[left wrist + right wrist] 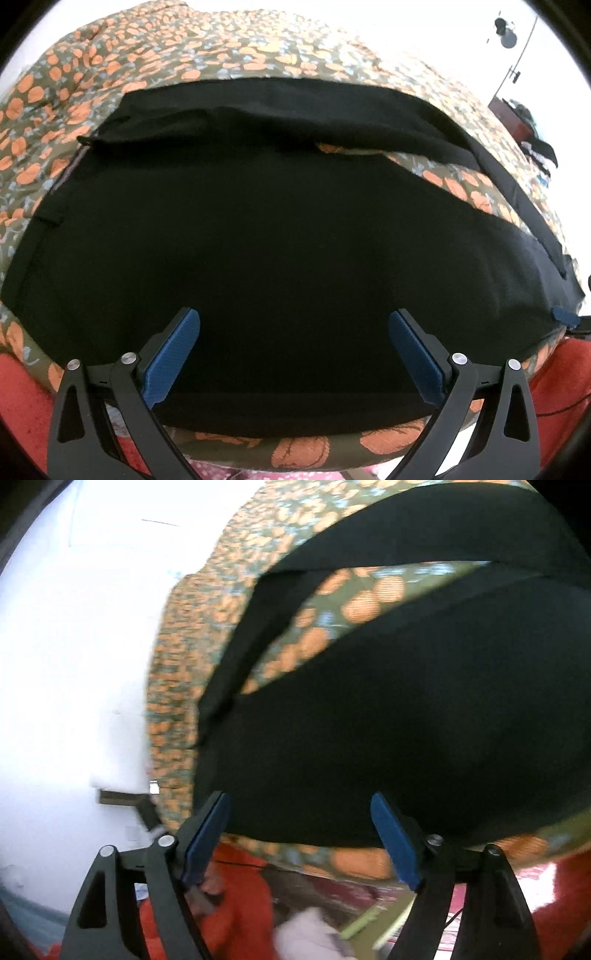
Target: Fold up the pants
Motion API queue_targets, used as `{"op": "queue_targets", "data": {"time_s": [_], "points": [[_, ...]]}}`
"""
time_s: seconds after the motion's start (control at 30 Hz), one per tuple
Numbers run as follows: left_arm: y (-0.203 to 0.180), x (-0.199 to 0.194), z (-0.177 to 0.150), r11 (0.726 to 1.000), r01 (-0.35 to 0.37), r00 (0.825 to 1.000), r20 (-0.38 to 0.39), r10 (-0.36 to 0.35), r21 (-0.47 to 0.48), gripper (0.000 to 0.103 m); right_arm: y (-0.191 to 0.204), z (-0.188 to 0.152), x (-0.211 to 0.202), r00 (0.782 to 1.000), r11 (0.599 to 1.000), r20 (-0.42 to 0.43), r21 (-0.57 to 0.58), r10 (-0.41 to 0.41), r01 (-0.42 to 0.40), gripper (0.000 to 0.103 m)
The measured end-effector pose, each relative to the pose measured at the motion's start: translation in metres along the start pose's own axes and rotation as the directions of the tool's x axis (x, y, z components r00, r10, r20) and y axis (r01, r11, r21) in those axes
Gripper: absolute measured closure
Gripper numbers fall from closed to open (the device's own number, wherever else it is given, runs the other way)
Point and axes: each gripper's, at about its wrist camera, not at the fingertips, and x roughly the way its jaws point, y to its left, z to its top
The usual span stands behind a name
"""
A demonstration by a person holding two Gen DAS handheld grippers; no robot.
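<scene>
Where pumpkin-print bedspread (229,55) ends, white wall (74,664).

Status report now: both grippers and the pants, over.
Left hand-held gripper open, right hand-held gripper open. Black pants flat on bedspread, legs apart. Nothing blocking.

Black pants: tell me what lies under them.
The black pants lie on a quilt printed with orange pumpkins, which shows around them and in the gap between the two legs. What is directly beneath the fabric is covered and cannot be seen.
</scene>
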Motion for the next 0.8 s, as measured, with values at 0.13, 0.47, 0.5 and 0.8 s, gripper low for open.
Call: {"op": "queue_targets", "data": {"time_s": [0.13,0.47,0.5,0.8], "points": [[0.000,-0.005,0.001,1.000,0.000,1.000,0.016,-0.001,0.008,0.001,-0.020,0.000,0.010,0.998,0.998,0.033,0.035,-0.055,0.054,0.020],[0.005,0.000,0.001,1.000,-0.001,1.000,0.006,0.001,-0.014,0.001,-0.123,0.039,-0.085,0.831,0.908,0.547,0.392,-0.098,-0.150,0.020],[0.005,0.000,0.001,1.000,-0.003,1.000,0.007,0.003,-0.014,0.001,-0.128,0.039,-0.093,0.810,0.901,0.573,0.406,-0.123,-0.150,0.020],[0.001,0.007,0.001,0.999,-0.037,0.999,-0.004,0.037,0.023,0.001,-0.127,0.048,-0.099,0.757,0.891,0.575,0.453,-0.309,0.020,0.041]]}}
